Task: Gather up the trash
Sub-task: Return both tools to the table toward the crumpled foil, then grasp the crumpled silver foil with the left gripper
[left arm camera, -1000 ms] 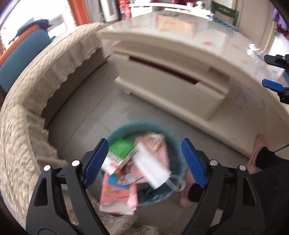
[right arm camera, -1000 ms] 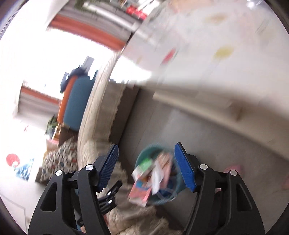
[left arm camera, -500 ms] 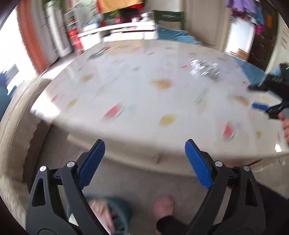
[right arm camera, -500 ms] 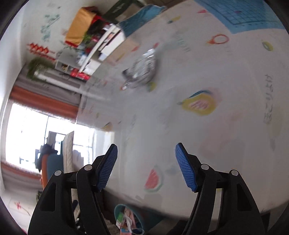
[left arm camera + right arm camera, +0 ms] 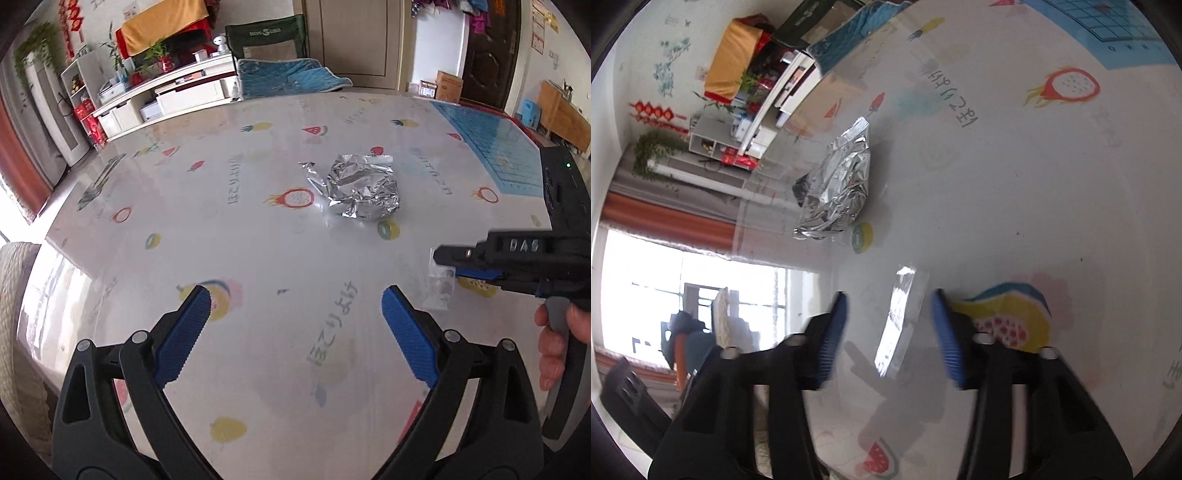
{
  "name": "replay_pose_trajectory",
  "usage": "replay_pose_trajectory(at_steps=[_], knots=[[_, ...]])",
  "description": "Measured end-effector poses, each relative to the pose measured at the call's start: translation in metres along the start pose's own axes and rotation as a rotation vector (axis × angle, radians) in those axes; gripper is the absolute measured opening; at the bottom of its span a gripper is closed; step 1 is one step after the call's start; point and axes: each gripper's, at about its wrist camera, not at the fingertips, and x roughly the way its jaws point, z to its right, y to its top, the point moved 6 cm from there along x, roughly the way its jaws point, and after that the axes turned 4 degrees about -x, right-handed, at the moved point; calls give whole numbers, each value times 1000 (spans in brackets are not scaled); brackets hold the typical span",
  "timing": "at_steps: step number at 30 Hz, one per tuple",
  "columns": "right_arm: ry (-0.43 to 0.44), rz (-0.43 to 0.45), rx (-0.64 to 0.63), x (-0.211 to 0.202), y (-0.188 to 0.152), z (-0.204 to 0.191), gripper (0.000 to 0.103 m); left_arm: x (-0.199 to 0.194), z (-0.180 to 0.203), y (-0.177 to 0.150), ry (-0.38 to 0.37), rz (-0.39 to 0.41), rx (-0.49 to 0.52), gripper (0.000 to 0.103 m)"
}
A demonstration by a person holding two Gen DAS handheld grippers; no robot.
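Right hand-held gripper [image 5: 888,326] closing around clear wrapper [image 5: 899,323]

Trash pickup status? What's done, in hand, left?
Done: nothing the current views confirm; no bin in sight. In hand: right gripper has just been closing around the clear plastic wrapper, pads not yet touching. Left gripper is open, empty. Left: crumpled foil bag on the table.

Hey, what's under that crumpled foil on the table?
Only the fruit-print tablecloth shows around the foil; a kiwi print peeks out at its near edge. Whatever lies beneath the foil is covered.
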Motion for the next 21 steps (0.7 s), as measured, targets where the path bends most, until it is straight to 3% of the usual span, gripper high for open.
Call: replay_pose_trajectory(at_steps=[2,9,15,18,19,21], knots=[[8,-10,-10,8,-1,2,2,11,6,9,-21,-6,17,92],[168,49,30,-22,-11,14,2,58,31,40,-112,-39,-10,92],[212,96,-1,-47,-22,29,2,91,52,64,-152,-77,-26,92],[236,102,6,-49,-23,36,2,107,58,69,-137,-96,-34,92],[245,105,4,-50,-23,37,2,114,59,69,-125,-107,-39,91],[254,109,9,-50,-21,37,2,124,63,66,-159,-146,-49,76]])
